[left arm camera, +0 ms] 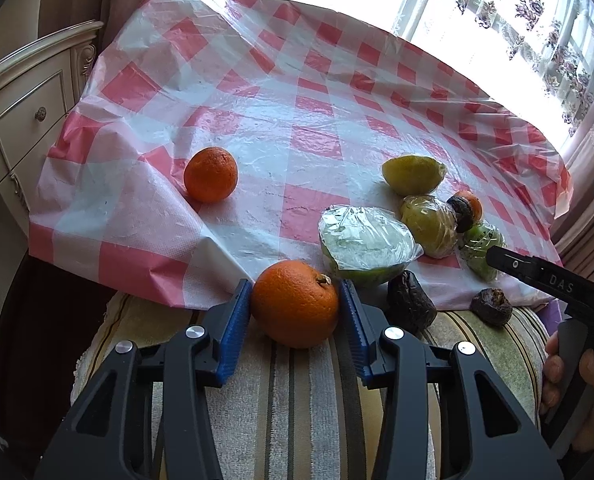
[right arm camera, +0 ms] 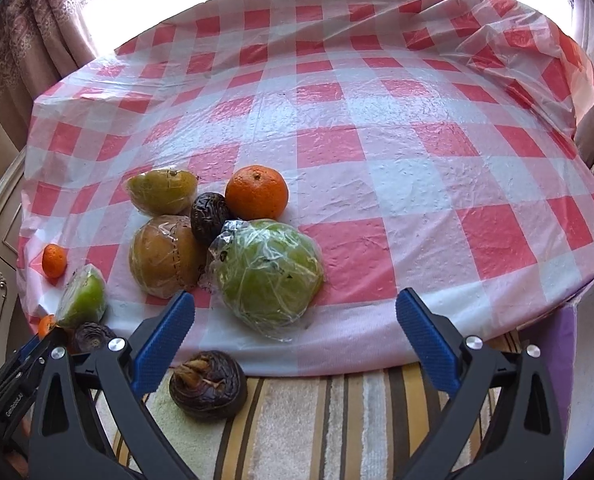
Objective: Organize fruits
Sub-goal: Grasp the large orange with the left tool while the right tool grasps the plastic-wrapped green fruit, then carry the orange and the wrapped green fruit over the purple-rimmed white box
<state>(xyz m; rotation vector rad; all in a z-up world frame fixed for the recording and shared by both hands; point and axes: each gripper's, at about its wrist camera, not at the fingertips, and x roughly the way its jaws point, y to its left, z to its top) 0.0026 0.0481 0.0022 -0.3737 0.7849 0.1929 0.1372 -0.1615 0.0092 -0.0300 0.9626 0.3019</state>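
Left tongs [left arm camera: 295, 308] pinching a pebbly orange [left arm camera: 295, 304] low center on the striped towel [left arm camera: 297, 400]. Right tongs [right arm camera: 295, 334] spread wide, holding nothing, near a cling-wrapped green fruit [right arm camera: 267, 274] on the crinkly red-checked plastic cloth [right arm camera: 337, 120] covering the surface.

"DAS" on right gripper [left arm camera: 497, 255] — possibly partial

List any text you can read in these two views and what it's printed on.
"DAS": white letters on the black body of the right gripper, seen from the left wrist view.
Small white print on the left gripper body, in the right wrist view: too small and blurred to read.
No labels readable on the wrapped fruit.
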